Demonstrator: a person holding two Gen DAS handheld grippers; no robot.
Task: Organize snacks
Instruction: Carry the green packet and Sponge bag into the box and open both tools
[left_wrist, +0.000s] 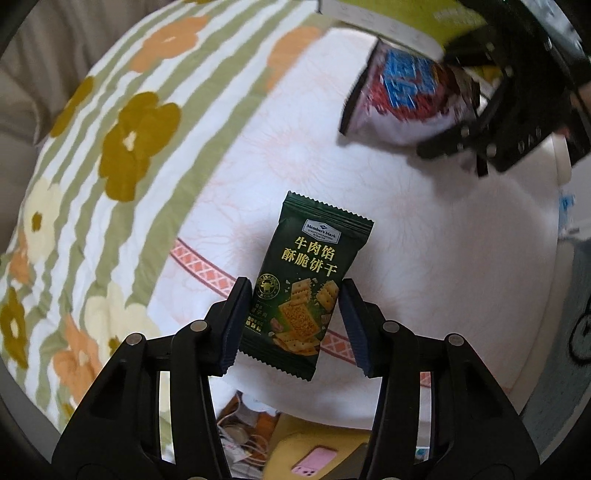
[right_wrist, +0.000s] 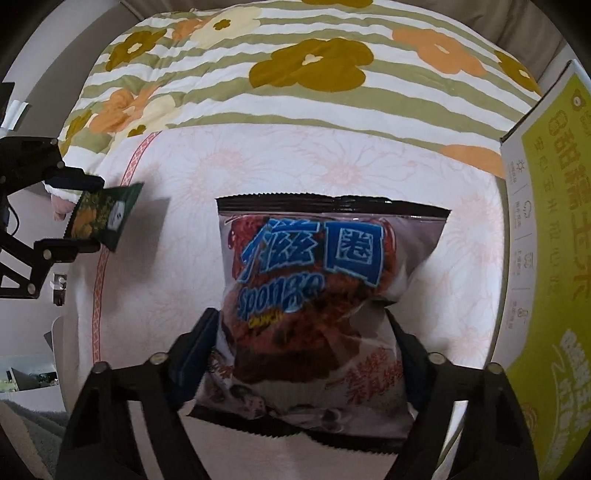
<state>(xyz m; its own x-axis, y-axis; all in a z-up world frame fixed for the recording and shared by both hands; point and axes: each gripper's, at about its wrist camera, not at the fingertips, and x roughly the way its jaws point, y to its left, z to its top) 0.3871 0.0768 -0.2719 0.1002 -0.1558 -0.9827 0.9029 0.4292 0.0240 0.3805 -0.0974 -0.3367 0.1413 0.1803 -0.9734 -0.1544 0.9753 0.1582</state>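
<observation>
Above the bed (left_wrist: 424, 229), the left gripper (left_wrist: 295, 317) pinches a light, crinkly beef cracker packet (left_wrist: 308, 284) by its lower edges; the right gripper (right_wrist: 303, 350) squeezes a puffy, crushable Sponge Crunch bag (right_wrist: 317, 295) low down.

Both wrist cams sit just behind their gripper fingers, looking down close onto the white, faintly flower-printed bed sheet (left_wrist: 424, 236). Shared: that sheet, the green-striped floral quilt (right_wrist: 295, 99), the yellow-green cardboard box (right_wrist: 546, 229), and each cam catches the other gripper w/ its packet.
</observation>
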